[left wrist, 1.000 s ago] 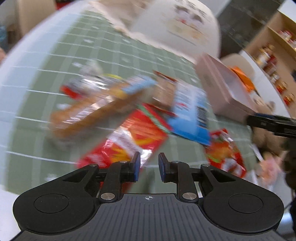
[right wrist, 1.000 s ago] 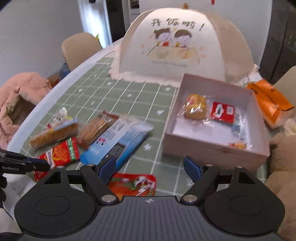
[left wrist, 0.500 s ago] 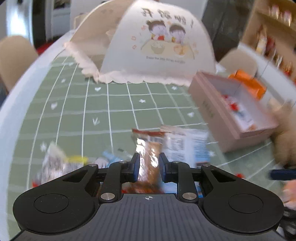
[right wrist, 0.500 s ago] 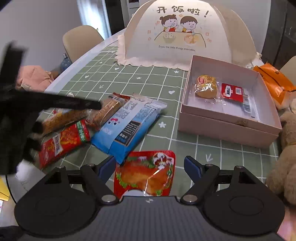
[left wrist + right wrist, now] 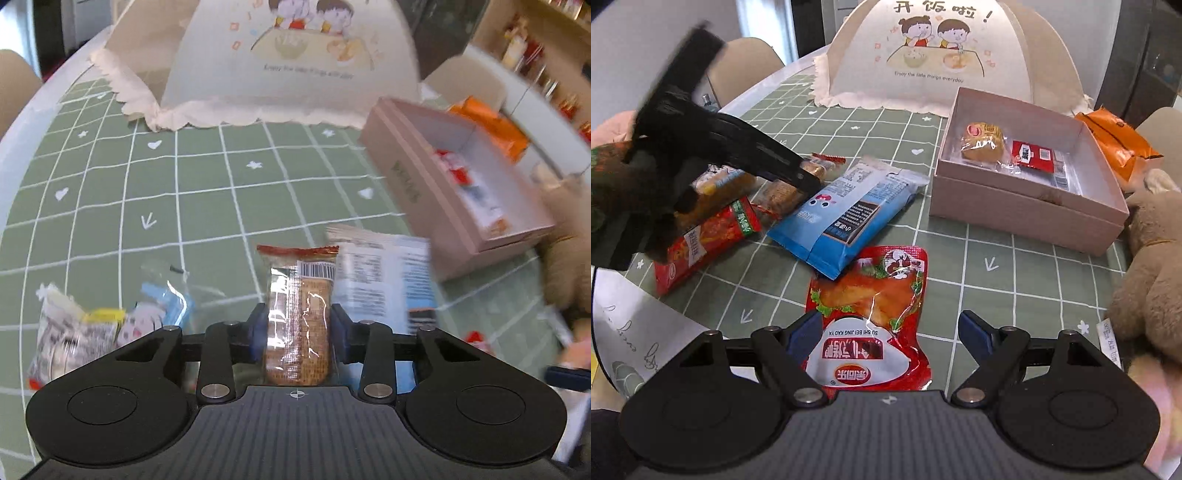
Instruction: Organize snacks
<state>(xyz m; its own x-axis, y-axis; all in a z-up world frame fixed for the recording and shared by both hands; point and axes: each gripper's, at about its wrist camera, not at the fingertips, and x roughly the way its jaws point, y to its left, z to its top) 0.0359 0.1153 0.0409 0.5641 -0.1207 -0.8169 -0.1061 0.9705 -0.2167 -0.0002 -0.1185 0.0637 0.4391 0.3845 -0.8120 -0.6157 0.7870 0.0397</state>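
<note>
My left gripper point(image 5: 298, 332) is open, its jaws on either side of a clear-wrapped brown biscuit pack point(image 5: 298, 314) that lies on the green mat; contact with the pads is unclear. From the right wrist view it point(image 5: 809, 181) reaches down at that pack point(image 5: 783, 188). My right gripper point(image 5: 888, 332) is open, straddling a red chicken snack pouch point(image 5: 875, 317). A blue-and-white snack bag point(image 5: 846, 214) lies between them. The pink box point(image 5: 1027, 206) at right holds a yellow cake point(image 5: 982, 142) and a red packet point(image 5: 1032, 155).
A white dome food cover point(image 5: 938, 55) stands at the back. A red packet point(image 5: 705, 240) and a clear-wrapped snack point(image 5: 74, 328) lie left. Orange bags point(image 5: 1115, 140) sit behind the box. A brown plush toy point(image 5: 1152, 266) is at right. Chairs ring the table.
My left gripper swung over the snacks, opened from nearly closed and came down around the brown biscuit pack. My right gripper moved forward over the red chicken pouch.
</note>
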